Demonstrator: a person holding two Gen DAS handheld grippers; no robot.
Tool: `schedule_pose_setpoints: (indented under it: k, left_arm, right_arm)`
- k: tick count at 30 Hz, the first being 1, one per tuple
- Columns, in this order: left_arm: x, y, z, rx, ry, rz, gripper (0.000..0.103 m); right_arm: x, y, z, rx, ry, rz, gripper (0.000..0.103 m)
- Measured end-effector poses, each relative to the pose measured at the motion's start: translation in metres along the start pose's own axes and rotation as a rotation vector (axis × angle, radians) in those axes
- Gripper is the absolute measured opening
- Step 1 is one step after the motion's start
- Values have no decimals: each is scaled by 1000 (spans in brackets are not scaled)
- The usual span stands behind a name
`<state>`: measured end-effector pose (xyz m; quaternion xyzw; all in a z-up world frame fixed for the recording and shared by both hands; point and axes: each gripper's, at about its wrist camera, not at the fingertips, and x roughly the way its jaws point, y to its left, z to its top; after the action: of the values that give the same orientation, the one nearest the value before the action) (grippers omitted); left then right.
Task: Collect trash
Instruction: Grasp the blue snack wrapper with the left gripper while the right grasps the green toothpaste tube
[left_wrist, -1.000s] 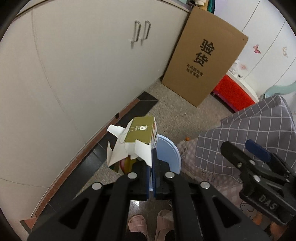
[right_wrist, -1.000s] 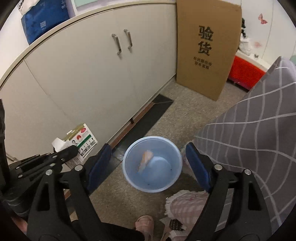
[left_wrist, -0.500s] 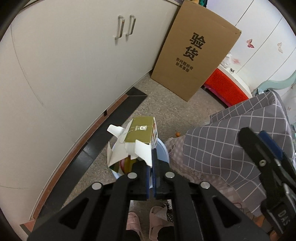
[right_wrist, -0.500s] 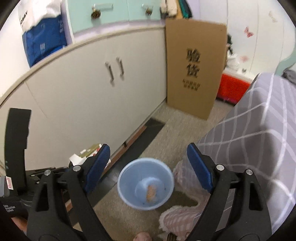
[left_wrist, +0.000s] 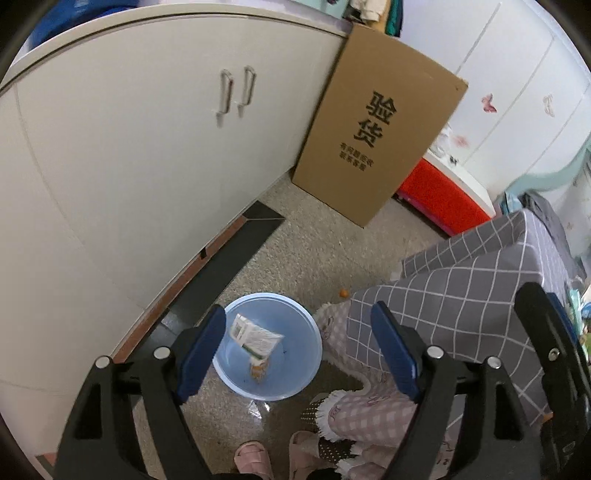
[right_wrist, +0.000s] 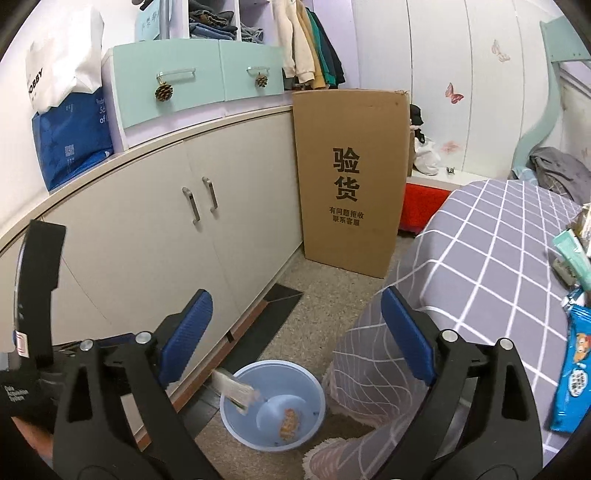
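Observation:
A round blue bin stands on the speckled floor by the cabinet. A white and green carton is tipped inside it, clear of any finger, above an orange scrap on the bottom. My left gripper hovers over the bin; its jaws are opening and nothing is between them. In the right wrist view the bin is low and central, with the carton at its left rim and the orange scrap inside. My right gripper is high above it, jaws opening and empty.
White cabinet doors run along the left. A tall cardboard box leans at their far end beside a red crate. A bed with a grey checked cover fills the right and carries a blue snack packet and a teal tube. Slippered feet stand below.
My left jaws have opened and let go of the carton, which has dropped into the bin. Both grippers have risen; the right one now looks higher into the room.

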<state>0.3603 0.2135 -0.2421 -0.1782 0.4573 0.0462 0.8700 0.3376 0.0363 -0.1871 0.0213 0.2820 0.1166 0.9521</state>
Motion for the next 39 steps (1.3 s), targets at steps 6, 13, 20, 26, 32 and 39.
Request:
schedule_pose_setpoints:
  k: [6,13,20,26,32,39]
  left_arm:
    - [-38,-6,-9,10,-60,13,79]
    - [-94,-30,-17,53,-155,-1,79]
    - [-132,-103,-45,204,-191,-71,79]
    - [-135,-189,-77,375,-151,-154,79]
    - [-117,-263,-105,505,-84,-199,79]
    - [-82,-311,-122,623,-41,-107,79]
  right_arm:
    - [-26,-2,7,14,-15,27,91]
    - [-78,-22,19,49,-64,55,91]
    - [-127,-80,19,113,-81,1,91]
    - [-159,-155,10,166,-74,-88,91]
    - [-185,-229,3,217,-71,-199,91]
    - [-186,-262,-3,219,-30,-202,91]
